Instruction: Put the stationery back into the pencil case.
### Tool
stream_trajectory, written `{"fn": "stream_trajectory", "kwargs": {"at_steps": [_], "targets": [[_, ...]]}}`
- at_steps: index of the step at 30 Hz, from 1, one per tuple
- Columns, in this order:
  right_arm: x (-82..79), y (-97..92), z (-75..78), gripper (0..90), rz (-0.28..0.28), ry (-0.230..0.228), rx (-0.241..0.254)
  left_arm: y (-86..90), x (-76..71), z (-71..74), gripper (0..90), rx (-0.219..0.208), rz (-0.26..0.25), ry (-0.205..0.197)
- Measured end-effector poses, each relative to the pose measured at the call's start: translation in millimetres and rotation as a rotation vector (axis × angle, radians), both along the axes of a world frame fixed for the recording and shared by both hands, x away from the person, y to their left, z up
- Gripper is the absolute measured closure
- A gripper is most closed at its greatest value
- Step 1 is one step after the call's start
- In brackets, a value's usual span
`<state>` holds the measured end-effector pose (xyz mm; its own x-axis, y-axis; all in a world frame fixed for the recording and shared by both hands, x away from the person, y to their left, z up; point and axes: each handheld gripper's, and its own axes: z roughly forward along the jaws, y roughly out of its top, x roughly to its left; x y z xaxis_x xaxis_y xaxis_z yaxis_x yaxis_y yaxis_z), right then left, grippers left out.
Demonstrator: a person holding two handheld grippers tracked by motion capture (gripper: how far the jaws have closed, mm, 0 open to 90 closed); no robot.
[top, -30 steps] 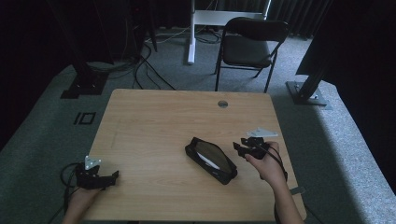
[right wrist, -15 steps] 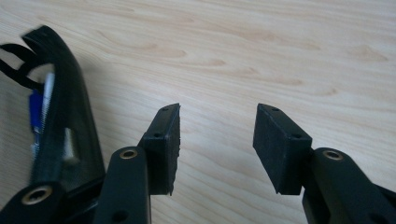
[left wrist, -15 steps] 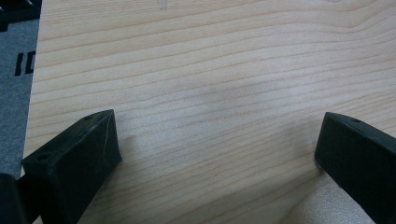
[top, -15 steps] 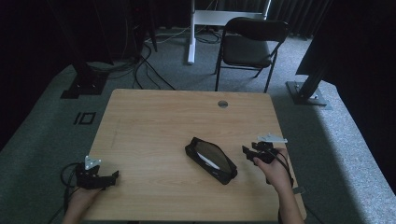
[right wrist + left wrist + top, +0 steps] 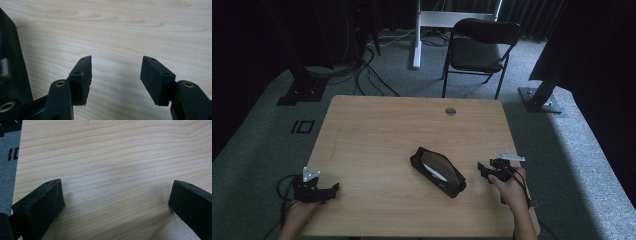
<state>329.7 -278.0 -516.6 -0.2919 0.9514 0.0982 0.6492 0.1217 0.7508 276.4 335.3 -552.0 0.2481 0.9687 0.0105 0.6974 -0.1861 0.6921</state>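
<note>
From the high view we see the black zippered fabric pouch (image 5: 437, 171) lying unzipped mid-tabletop (image 5: 377, 125), untouched, with our right hand-held gripper (image 5: 482, 170) just beside its right end and our left hand-held gripper (image 5: 333, 188) well apart at the near left edge. In the left gripper view, its jaws stand wide over bare wood. In the right gripper view, the jaws have just been opening with nothing between them, so we judge that any grasp of the pouch is not yet made.

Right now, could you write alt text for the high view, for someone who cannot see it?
A black pouch lies open on a wooden table. A person's right gripper sits just beside it, jaws apart; the left gripper rests at the table's near left corner. A black chair stands behind.
</note>
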Motion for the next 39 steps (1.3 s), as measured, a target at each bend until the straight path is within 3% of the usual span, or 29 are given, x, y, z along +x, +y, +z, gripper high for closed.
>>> {"fn": "stream_trajectory", "kwargs": {"at_steps": [16, 25, 35, 39], "targets": [[-13.6, -13.5, -24.4, 36.1, -0.074, 0.033, 0.018, 0.0, 0.0, 0.0, 0.1, 0.000, 0.000, 0.000], [-21.6, -20.0, -31.9, 34.2, -0.101, 0.031, -0.013, 0.0, 0.0, 0.0, 0.1, 0.000, 0.000, 0.000], [-35.1, -24.2, -37.3, 31.1, -0.183, -0.011, -0.074, 0.1, 0.0, 0.0, 0.1, 0.001, -0.001, 0.000], [-36.9, -24.5, -37.6, 27.3, -0.207, -0.006, -0.083, 0.1, 0.0, -0.1, 0.1, 0.001, -0.001, 0.000]]}}
